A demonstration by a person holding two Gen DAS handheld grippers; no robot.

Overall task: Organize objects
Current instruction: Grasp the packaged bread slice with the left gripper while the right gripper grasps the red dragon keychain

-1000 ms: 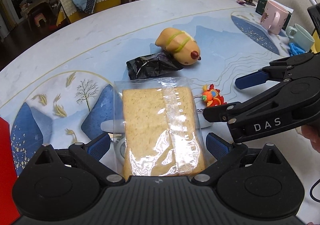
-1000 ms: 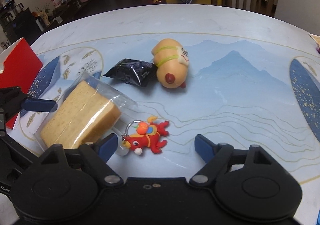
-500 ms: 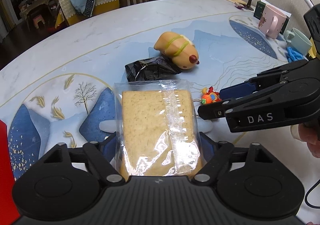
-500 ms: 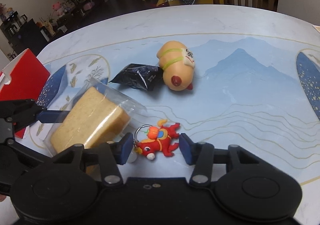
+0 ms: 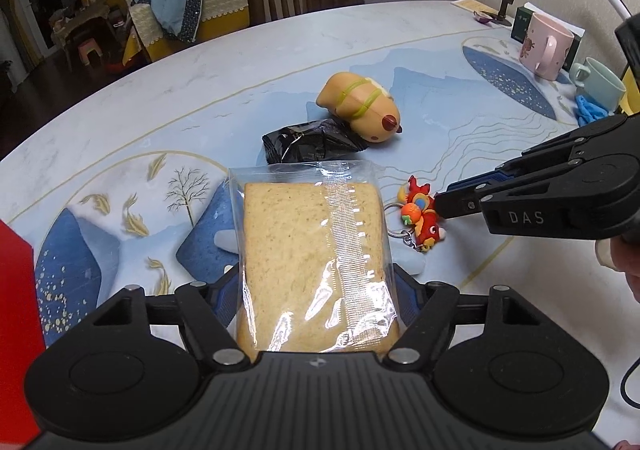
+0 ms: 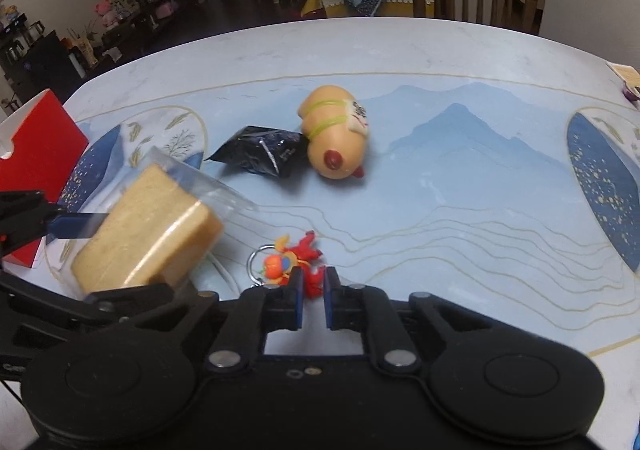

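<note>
The left hand-held gripper (image 5: 316,298) is pinched across the near end of a bagged slice of bread (image 5: 314,258); its jaws have just been closing, and the blue pads are seen pressed against both sides of the clear wrapper. The right hand-held gripper (image 6: 313,300) has its jaws pressed nearly together on the tail end of a small red keychain figure (image 6: 296,264), having just been closing as well, with the figure caught between the pads.

Slippage is judged the main risk. The bread is soft and its wrapper slick, so a firmer squeeze could crush the slice, while a loose one could let the bag slide out when lifted. Only a thin edge of the keychain is held; its metal ring (image 6: 256,264) hangs free ahead of the right pads and could swing, or the figure could twist out. The two grippers sit just beside each other, so a careless lift could knock one into the other.

Both hand-held grippers are angled steeply down toward the tabletop (image 5: 160,98), side by side. Beyond the left one's fingertips lie a black snack packet (image 5: 310,140) and a tan plush toy (image 5: 362,106), touching each other. A red box (image 6: 40,146) stands off to its left, judged a possible destination.
</note>
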